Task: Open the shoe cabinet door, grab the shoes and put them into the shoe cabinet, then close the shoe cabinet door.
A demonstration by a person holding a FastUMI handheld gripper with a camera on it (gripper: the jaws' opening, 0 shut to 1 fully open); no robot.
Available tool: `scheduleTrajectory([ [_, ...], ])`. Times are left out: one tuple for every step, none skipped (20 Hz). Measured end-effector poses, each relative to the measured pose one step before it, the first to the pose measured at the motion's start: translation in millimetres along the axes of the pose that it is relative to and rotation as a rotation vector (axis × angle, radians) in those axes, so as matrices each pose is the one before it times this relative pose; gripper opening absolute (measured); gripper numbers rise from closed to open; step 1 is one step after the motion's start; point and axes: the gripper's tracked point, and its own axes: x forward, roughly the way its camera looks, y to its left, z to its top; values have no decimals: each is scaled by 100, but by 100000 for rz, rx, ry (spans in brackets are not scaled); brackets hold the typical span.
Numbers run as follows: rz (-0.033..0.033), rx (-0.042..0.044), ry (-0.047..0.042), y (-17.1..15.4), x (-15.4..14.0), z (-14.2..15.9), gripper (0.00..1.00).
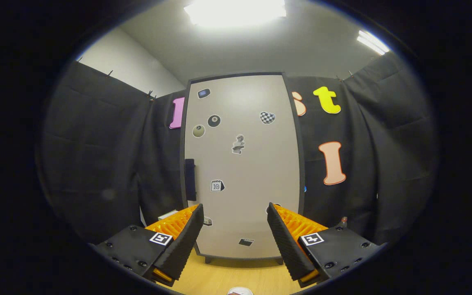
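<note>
- straight ahead, the shoe cabinet (242, 164) stands upright on the wooden counter (228, 278), its pale door (256, 192) flat in its dark frame, closed.
- the tongs (234, 221) are released, fingers spread wide with nothing between them, held short of the cabinet and not touching it.
- stickers (238, 144) dot the cabinet door; a dark handle (190, 179) sits on the cabinet's left edge, about mid-height.
- black cloth wall hangs close on both sides of the cabinet and behind it.
- a bare strip of counter lies in front of the cabinet's foot, between the fingers.
- a small whitish rounded thing (240, 291) sits nearer than the cabinet, at the counter's near edge; what it is cannot be told.
</note>
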Motion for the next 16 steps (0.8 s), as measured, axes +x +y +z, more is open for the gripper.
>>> scheduleTrajectory([
  [1207,-231,25,979,1293,193,98],
  [1438,-114,57,1045,1179,98,98],
  [1497,-97,10,996,1257,37,97],
  [1452,-590,827,897,1240,-126,97],
  [679,-1006,627,729,1112,-63,98],
  [409,-1262,588,578,1038,-47,98],
  [481,-1272,751,572,1080,-263,98],
  [550,-829,409,602,993,-110,98],
  [583,-380,792,577,834,-194,98],
  [628,169,983,539,1169,-435,98],
  [284,411,959,386,1091,-391,98],
  [-144,456,1009,241,926,-331,98],
  [-474,671,782,182,952,-254,97],
  [-463,551,904,108,1079,-341,97],
  [-501,399,1301,54,1004,-354,97],
  [-462,556,1395,94,967,-352,97],
])
